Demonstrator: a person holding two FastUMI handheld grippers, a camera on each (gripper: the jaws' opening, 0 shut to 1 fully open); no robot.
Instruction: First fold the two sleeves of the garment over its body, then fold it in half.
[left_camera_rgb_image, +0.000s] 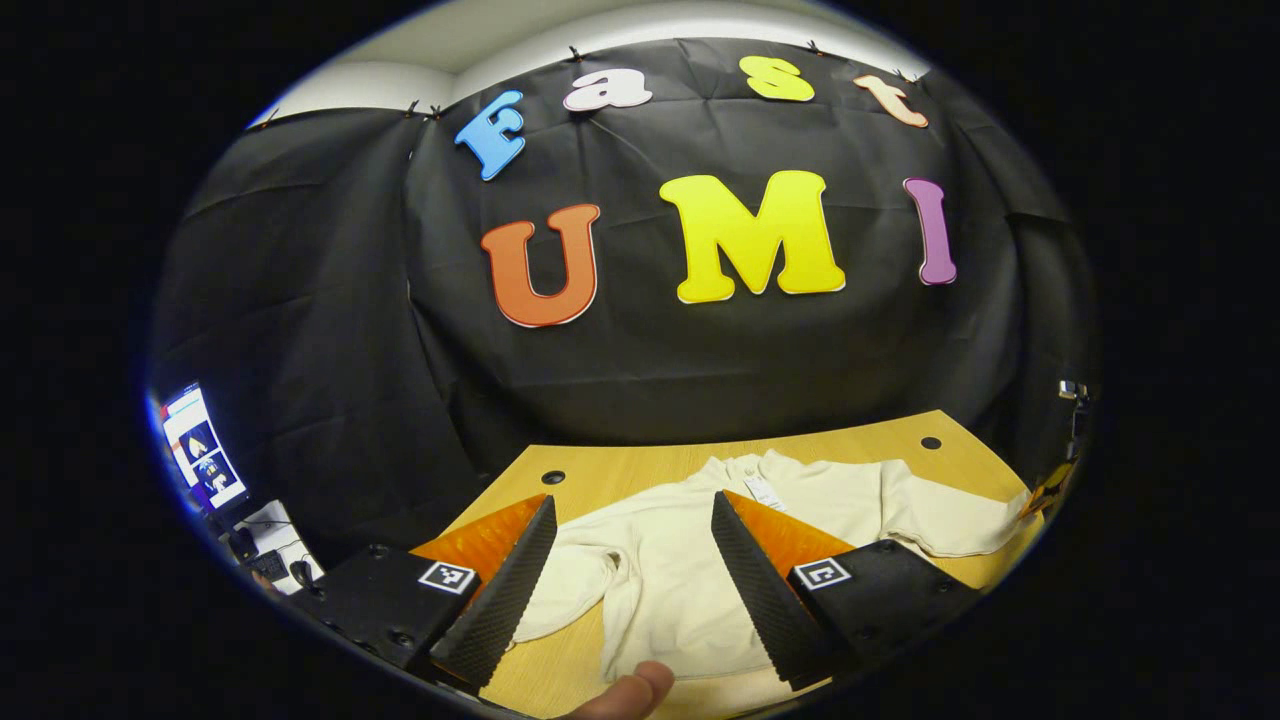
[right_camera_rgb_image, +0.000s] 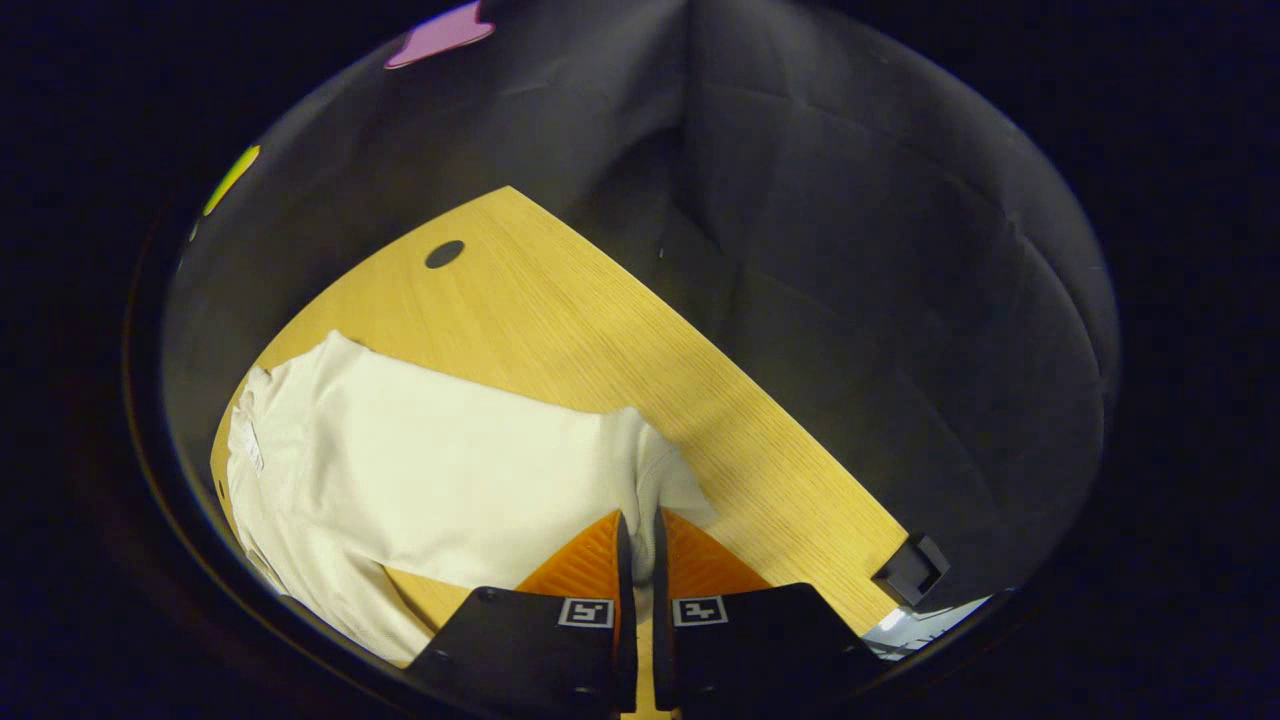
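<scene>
A cream long-sleeved garment lies spread on the wooden table, its collar and label toward the back wall. My left gripper hovers open above its body with nothing between the fingers. One sleeve lies bent under the left finger, and the other sleeve stretches out to the right. In the right gripper view the garment lies to the left, and its sleeve cuff runs in between the fingers of my right gripper, which is shut on it near the table's edge.
A fingertip of the person shows at the bottom edge. The table has round cable holes. A lit screen stands off to the left of the table. A small black block sits at the table's corner.
</scene>
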